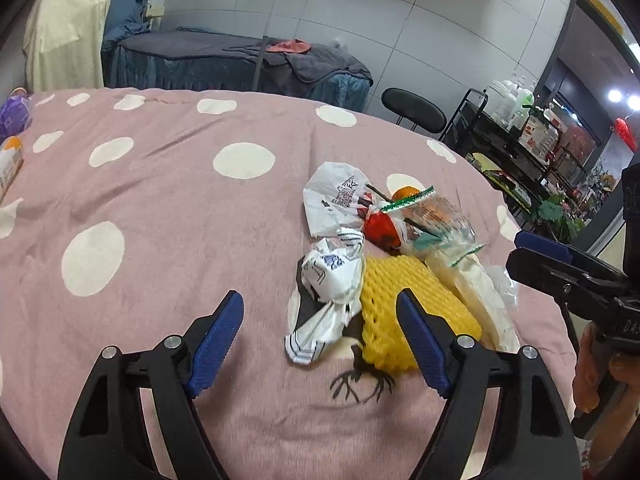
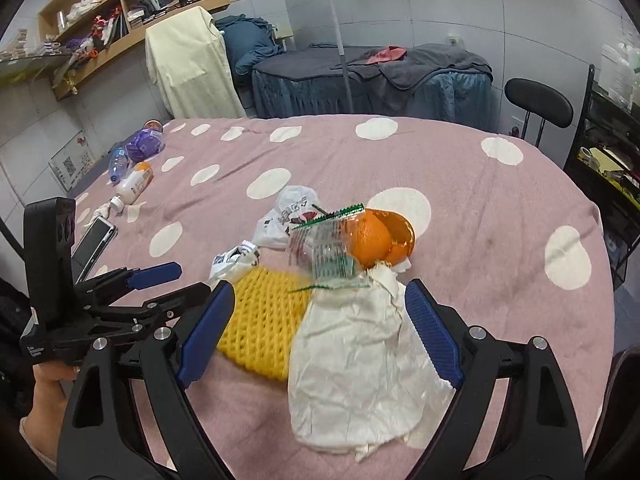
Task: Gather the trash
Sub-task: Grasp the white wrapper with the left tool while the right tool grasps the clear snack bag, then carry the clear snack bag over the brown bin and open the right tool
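Observation:
A heap of trash lies on the pink dotted blanket (image 1: 160, 208): a yellow foam net (image 1: 404, 300), a crumpled white printed wrapper (image 1: 332, 276), a white plastic bag (image 1: 336, 196), a clear wrapper with green edge (image 1: 436, 220), orange peel (image 2: 380, 240) and a crumpled white paper (image 2: 360, 360). My left gripper (image 1: 320, 312) is open, its fingers either side of the printed wrapper and foam net. My right gripper (image 2: 320, 320) is open above the white paper and foam net (image 2: 264, 320). The right gripper also shows at the right edge of the left wrist view (image 1: 560, 264).
At the blanket's far left lie a purple bag (image 2: 144, 144), a plastic bottle (image 2: 120, 164), a white-orange bottle (image 2: 134, 184) and a phone (image 2: 94, 240). A black chair (image 2: 536, 104), a dark covered bed (image 2: 360, 76) and a black rack (image 1: 520, 140) stand beyond the blanket.

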{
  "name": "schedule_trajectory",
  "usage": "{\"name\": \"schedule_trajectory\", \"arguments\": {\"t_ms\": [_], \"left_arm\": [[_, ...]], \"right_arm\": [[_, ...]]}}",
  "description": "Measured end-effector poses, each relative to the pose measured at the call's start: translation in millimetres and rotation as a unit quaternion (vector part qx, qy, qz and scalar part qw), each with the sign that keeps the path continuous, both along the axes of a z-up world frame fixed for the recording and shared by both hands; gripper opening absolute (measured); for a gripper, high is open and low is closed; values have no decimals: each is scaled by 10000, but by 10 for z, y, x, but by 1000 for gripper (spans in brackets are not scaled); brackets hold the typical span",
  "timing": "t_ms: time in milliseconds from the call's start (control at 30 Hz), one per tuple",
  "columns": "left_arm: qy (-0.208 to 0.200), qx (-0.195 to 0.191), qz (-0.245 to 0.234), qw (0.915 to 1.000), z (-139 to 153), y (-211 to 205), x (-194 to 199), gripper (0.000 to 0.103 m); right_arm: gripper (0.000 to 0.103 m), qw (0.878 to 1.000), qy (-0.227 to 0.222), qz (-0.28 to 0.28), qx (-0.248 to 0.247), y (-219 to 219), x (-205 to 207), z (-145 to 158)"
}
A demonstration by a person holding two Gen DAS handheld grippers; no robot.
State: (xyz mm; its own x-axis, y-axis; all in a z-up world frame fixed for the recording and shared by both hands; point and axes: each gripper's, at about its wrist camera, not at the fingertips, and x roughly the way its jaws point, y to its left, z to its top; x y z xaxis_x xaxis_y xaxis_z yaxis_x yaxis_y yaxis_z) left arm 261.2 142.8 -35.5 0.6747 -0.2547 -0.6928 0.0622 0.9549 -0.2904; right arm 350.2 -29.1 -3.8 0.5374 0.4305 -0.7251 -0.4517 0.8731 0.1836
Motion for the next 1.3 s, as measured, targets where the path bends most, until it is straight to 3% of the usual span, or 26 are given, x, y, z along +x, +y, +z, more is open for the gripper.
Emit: {"name": "schedule_trajectory", "arguments": {"t_ms": [100, 200, 233, 267, 300, 333, 500, 800, 1000, 1300], "left_arm": [[132, 244, -95, 9996, -56, -83, 251, 70], [266, 266, -165, 9992, -135, -98, 405, 50], [309, 155, -198, 9992, -156, -87, 425, 45], [341, 47, -207, 9992, -170, -74, 427, 36], [355, -11, -176, 9992, -177, -61, 414, 35], [312, -28, -129, 9994, -176, -43, 384, 35], [83, -40, 143, 9999, -110, 74, 192, 33], [-453, 246, 478, 9975, 162, 45, -265, 33], [-792, 220, 379, 9959, 329, -188, -574, 33], [-960, 268, 109, 9950, 376, -652, -846, 33]], "right_arm": [[86, 9998, 168, -59, -59, 129, 223, -87], [84, 9994, 230, -47, -238, 277, 382, -179], [82, 9990, 289, -41, -339, 327, 448, -233], [69, 9985, 351, -42, -414, 345, 480, -278], [58, 9977, 450, -52, -496, 368, 528, -331], [54, 9974, 487, -99, -530, 367, 558, -367], [42, 9991, 259, -104, -316, 258, 485, -285], [42, 9998, 15, -140, 171, -11, 202, -19], [42, 9992, -258, -172, 259, -269, -179, 136], [42, 9971, -490, -360, 458, -868, -686, 253]]}}
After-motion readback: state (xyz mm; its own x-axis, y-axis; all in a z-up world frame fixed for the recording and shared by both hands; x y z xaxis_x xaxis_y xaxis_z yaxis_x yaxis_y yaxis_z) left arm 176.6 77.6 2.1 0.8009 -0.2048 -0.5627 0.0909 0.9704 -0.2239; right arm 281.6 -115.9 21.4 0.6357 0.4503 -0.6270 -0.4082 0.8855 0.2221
